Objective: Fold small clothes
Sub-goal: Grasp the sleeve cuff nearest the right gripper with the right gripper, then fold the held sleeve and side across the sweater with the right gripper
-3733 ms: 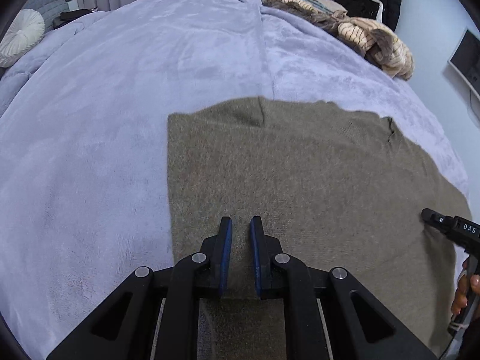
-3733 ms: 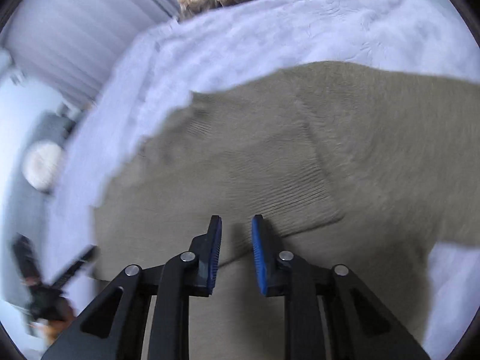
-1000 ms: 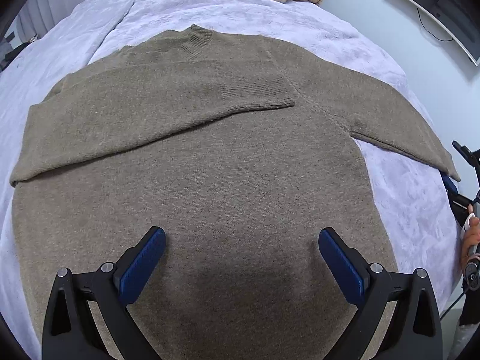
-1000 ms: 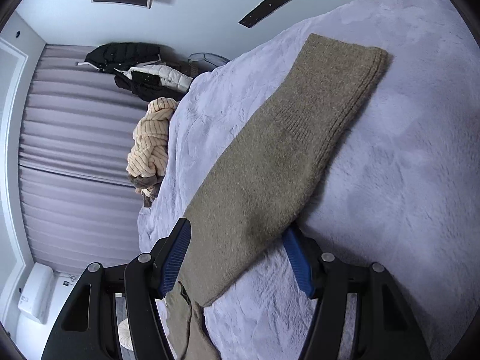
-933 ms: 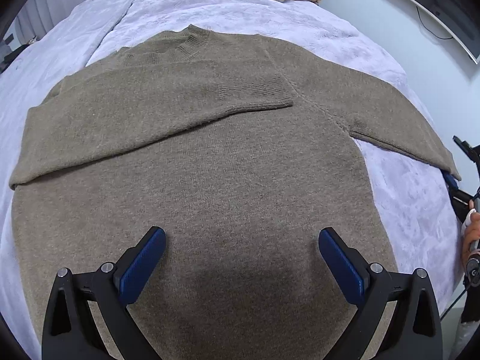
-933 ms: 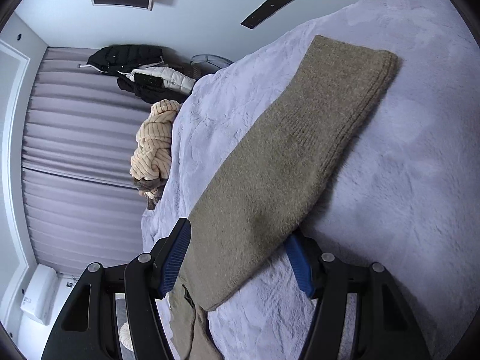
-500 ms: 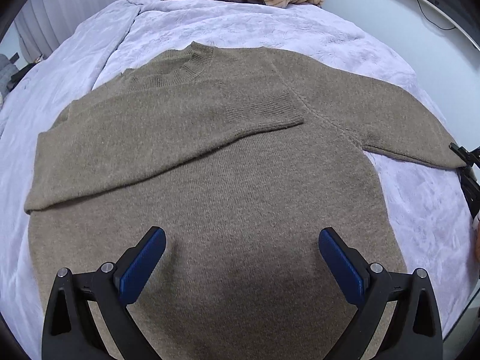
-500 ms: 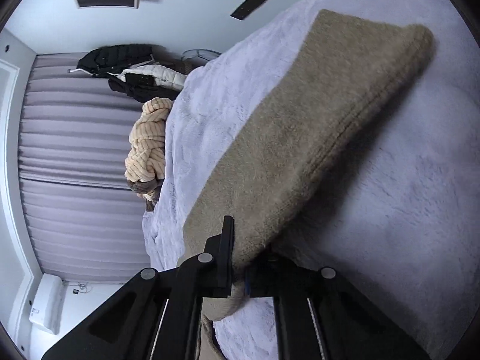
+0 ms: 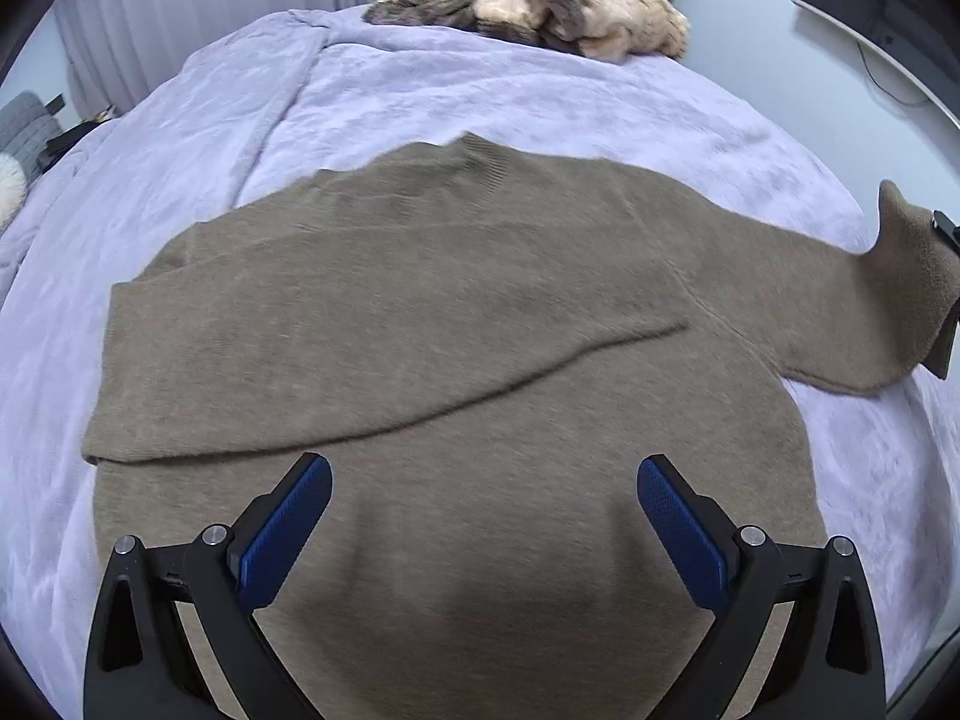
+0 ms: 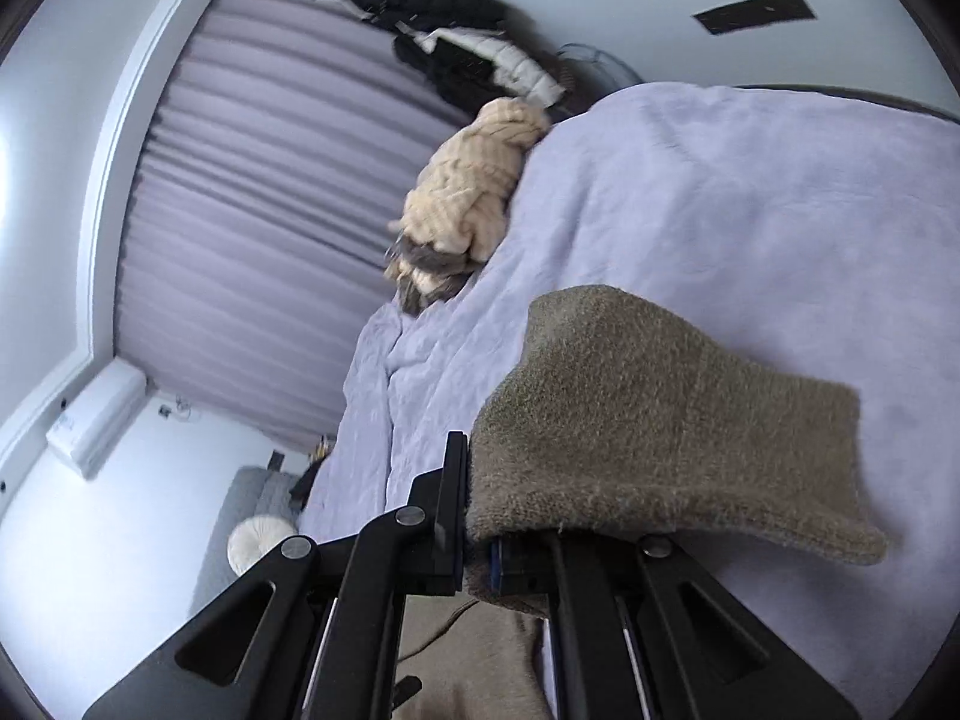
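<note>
A brown knit sweater (image 9: 480,312) lies flat on the lavender bed cover (image 9: 540,102), its left sleeve folded across the chest. My left gripper (image 9: 483,483) hovers open above the sweater's lower body, nothing between its blue pads. The sweater's right sleeve (image 9: 912,276) is lifted off the bed at the right edge of the left wrist view. In the right wrist view my right gripper (image 10: 477,516) is shut on that sleeve's cuff (image 10: 660,414), which drapes over the right finger and hides its tip.
A heap of cream and brown knitwear (image 9: 540,6) lies at the bed's far end, also seen as a cream pile (image 10: 474,192). Pleated curtains (image 10: 270,210) and dark jackets (image 10: 444,30) stand behind. A screen (image 9: 888,12) hangs on the right wall.
My right gripper closed on the sleeve cuff, then lifted it off the bed and rolled. The left gripper stayed open and drew back a little, so more of the bed shows.
</note>
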Demonstrator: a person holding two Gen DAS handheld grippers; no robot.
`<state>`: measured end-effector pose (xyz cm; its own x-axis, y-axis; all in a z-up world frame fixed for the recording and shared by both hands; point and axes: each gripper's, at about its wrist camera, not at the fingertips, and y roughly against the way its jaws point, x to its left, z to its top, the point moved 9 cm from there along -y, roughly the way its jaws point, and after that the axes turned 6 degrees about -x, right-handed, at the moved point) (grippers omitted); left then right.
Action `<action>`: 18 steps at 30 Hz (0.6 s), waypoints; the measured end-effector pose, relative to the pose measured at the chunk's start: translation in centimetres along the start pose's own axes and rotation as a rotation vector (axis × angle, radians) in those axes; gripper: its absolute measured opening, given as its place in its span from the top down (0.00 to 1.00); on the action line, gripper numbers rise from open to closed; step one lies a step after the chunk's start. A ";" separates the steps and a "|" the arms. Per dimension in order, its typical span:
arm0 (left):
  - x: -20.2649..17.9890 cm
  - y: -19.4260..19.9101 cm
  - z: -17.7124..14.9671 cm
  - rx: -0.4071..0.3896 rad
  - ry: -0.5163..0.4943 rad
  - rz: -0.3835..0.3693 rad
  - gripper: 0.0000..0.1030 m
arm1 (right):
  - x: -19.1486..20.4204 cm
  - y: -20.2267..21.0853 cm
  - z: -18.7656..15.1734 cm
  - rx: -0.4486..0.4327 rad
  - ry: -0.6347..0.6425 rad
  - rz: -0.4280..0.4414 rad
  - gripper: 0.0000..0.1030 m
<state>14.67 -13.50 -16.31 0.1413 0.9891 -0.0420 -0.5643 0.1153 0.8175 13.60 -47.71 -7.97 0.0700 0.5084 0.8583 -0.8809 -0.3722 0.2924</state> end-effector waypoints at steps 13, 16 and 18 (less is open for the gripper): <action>10.3 -0.9 0.6 -0.037 0.215 0.095 0.01 | 10.4 -17.9 -20.7 0.494 0.362 -0.018 0.91; 11.8 -1.8 0.5 -0.027 0.248 0.094 0.01 | 8.0 -18.9 -22.6 0.555 0.330 -0.105 0.73; 12.6 -2.0 0.6 -0.039 0.268 0.077 0.01 | 6.6 -18.2 -22.0 0.535 0.254 -0.122 0.32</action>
<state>18.08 -1.37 -18.08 -0.1202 0.9835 -0.1349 -0.5966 0.0371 0.8017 19.76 -20.47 -16.92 -0.0158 0.7172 0.6967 -0.5115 -0.6045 0.6107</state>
